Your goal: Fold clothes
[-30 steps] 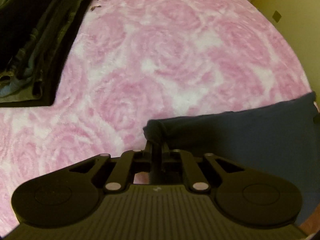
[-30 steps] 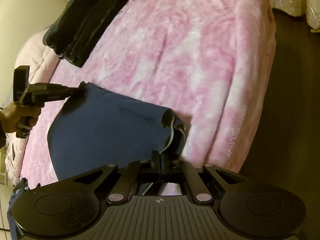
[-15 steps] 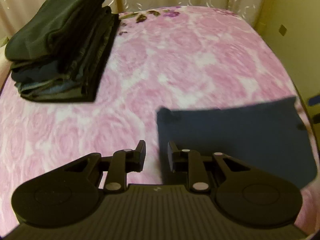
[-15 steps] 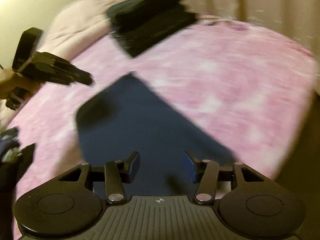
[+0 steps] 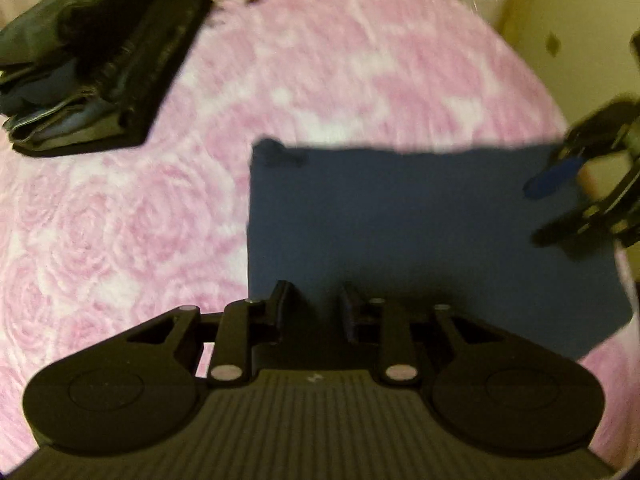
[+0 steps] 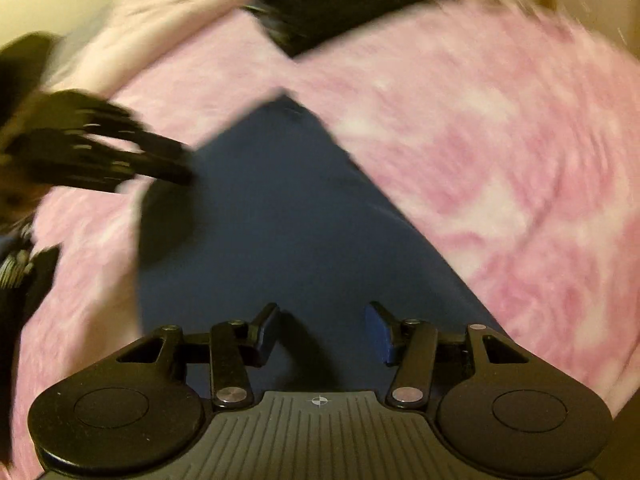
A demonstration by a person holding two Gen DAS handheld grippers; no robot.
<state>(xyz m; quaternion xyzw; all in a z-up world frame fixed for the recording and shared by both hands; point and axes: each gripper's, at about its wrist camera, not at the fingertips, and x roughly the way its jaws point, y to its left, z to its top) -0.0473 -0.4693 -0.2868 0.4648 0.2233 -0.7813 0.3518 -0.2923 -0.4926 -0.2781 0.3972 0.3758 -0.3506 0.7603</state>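
A navy blue garment [image 5: 420,232] lies flat and folded on the pink blanket [image 5: 120,240]; it also shows in the right wrist view [image 6: 288,240]. My left gripper [image 5: 316,312] is open and empty just above the garment's near left edge. It appears blurred at the left of the right wrist view [image 6: 168,164]. My right gripper [image 6: 322,332] is open and empty over the garment's near end. It appears at the right edge of the left wrist view [image 5: 560,204].
A stack of folded dark clothes [image 5: 92,68] sits at the far left of the bed, also seen in the right wrist view [image 6: 344,4]. Curtains and a yellow wall [image 5: 580,20] stand behind the bed. The bed's edge drops off at right.
Both grippers let go of the navy garment, opened and pulled back. The garment now lies flat on the blanket. Both views are blurred from motion.
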